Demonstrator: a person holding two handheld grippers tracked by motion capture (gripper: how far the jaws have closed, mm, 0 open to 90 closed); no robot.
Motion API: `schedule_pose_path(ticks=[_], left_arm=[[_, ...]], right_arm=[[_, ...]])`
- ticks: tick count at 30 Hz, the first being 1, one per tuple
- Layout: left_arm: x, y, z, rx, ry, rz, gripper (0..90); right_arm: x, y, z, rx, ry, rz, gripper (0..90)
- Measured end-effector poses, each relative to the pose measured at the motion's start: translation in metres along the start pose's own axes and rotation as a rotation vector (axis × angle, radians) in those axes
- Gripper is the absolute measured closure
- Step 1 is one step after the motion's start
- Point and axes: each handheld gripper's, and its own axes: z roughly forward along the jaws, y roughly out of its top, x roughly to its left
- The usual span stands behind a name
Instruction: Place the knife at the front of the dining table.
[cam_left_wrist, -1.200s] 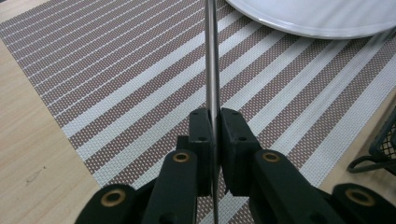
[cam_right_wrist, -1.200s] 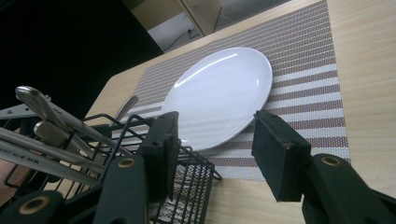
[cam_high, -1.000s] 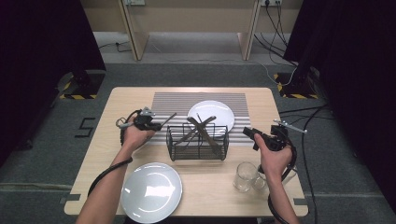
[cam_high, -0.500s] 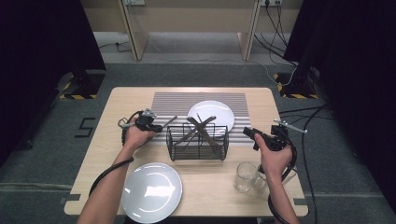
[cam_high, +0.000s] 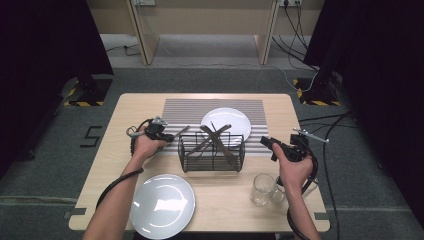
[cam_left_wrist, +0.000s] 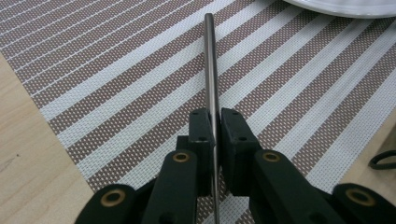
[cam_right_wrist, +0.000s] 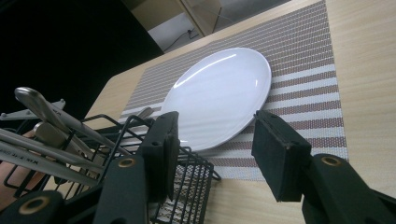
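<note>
My left gripper (cam_high: 169, 135) is shut on a thin metal piece of cutlery (cam_high: 182, 130), held low over the striped placemat (cam_high: 200, 107). In the left gripper view the jaws (cam_left_wrist: 215, 126) pinch its flat part and the handle (cam_left_wrist: 210, 60) sticks out ahead over the mat. To its right stands a black wire basket (cam_high: 200, 162) with several pieces of cutlery leaning in it. My right gripper (cam_high: 270, 147) is open, right of the basket. In the right gripper view its jaws (cam_right_wrist: 215, 130) stand wide, with the basket (cam_right_wrist: 187, 186) and a white plate (cam_right_wrist: 219, 98) beyond them.
A white plate (cam_high: 227, 120) lies on the placemat behind the basket. A second white plate (cam_high: 161, 205) sits at the table's front left. Two clear glasses (cam_high: 262, 189) stand at the front right, near the right hand. Cables trail from both grippers.
</note>
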Motion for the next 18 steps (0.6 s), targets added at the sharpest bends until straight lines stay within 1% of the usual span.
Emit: schedule_pose_path(ticks=[4,8,18], left_arm=[[0.0015,-0.001,0.0001,-0.008,0.001,-0.003,83.0],[0.0019,-0.0014,0.0003,-0.012,0.0,0.008,82.9],[0.0056,-0.0042,0.0005,-0.031,-0.007,0.004,82.3]], right_arm=[[-0.0001,0.0002,-0.0005,-0.002,0.0,0.001,50.9],[-0.0003,0.0004,-0.0009,-0.003,0.0,0.001,50.8],[-0.0002,0.0002,-0.0006,-0.002,0.001,0.001,50.7]])
